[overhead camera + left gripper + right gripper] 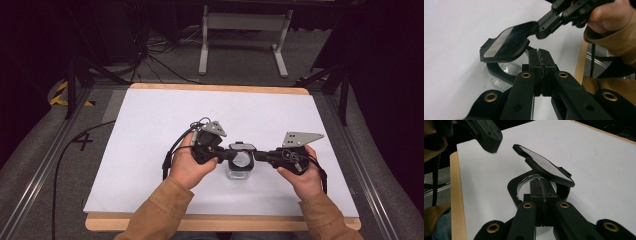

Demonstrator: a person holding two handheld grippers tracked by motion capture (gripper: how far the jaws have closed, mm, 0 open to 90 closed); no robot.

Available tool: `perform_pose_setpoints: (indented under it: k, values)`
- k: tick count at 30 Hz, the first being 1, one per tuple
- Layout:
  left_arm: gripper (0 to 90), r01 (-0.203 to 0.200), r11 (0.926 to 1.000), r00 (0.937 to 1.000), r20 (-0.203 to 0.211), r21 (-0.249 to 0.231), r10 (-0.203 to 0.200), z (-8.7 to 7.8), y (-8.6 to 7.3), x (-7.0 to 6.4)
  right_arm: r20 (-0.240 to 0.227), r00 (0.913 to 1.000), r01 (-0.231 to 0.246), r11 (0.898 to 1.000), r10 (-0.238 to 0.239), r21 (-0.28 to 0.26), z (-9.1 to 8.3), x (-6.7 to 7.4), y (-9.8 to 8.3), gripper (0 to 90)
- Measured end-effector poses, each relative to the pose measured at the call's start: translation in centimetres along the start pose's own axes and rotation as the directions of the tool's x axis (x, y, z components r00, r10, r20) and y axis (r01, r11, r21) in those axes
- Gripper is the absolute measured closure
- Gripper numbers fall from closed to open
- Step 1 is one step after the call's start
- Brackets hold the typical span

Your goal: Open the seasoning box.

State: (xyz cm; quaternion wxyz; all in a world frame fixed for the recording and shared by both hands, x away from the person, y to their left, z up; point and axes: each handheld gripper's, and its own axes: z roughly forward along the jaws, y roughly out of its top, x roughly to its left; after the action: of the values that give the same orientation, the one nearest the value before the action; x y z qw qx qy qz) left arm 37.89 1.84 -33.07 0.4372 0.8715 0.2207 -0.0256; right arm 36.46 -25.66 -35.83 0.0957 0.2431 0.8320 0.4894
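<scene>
A: On the white surface (pixel 150 125), near its front edge, we have a clear container (pixel 239 170) with a black collar and a hinged black lid (pixel 505 45). It stands between our two hands, touching both grippers.

B: And the lid is already up. In the right gripper view it (pixel 544 166) tilts open above the round mouth (pixel 534 180), so we judge the opening step largely done.

A: Agreed. What about the left gripper (pixel 220 152)?

B: Its jaws are pressed together on the container's black rim; in the left gripper view the rim curves away beside the closed tips, and we take it to be steadying the container.

A: The right gripper (pixel 259 155)?

B: From the left gripper view its tips (pixel 543 30) meet the back edge of the lid and pinch it, holding it raised. In its own view the jaws look pressed together, with the lid just beyond them.

A: So what is left?

B: As far as we can tell, either swinging the lid fully back or letting it go. Nothing else lies on the surface to put inside, and we cannot tell whether the container holds anything.
</scene>
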Motion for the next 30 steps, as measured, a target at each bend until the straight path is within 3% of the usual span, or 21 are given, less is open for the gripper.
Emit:
perform_pose_setpoints:
  k: [10,20,25,30]
  values:
    - [90.0,-0.008,0.9999,0.9996,-0.026,-0.012,0.007,1.1,0.4,0.3,-0.008,1.0,-0.002,1.0,0.002,0.01,0.4,0.1,-0.3,90.0]
    - [90.0,0.018,0.9985,0.9985,-0.051,-0.051,-0.021,1.0,1.1,1.3,-0.029,0.9996,0.009,0.996,-0.007,0.091,1.8,0.8,-1.1,90.0]
    - [89.9,0.042,0.9963,0.9978,-0.048,-0.075,-0.046,0.8,1.4,2.1,-0.03,0.9995,0.003,0.997,0.0,0.08,1.7,0.7,-1.3,90.0]
    - [89.7,0.053,0.9963,0.9962,-0.066,-0.067,-0.058,1.1,1.9,2.9,-0.028,0.9996,0.012,0.997,-0.01,0.074,1.7,0.8,-1.4,90.0]
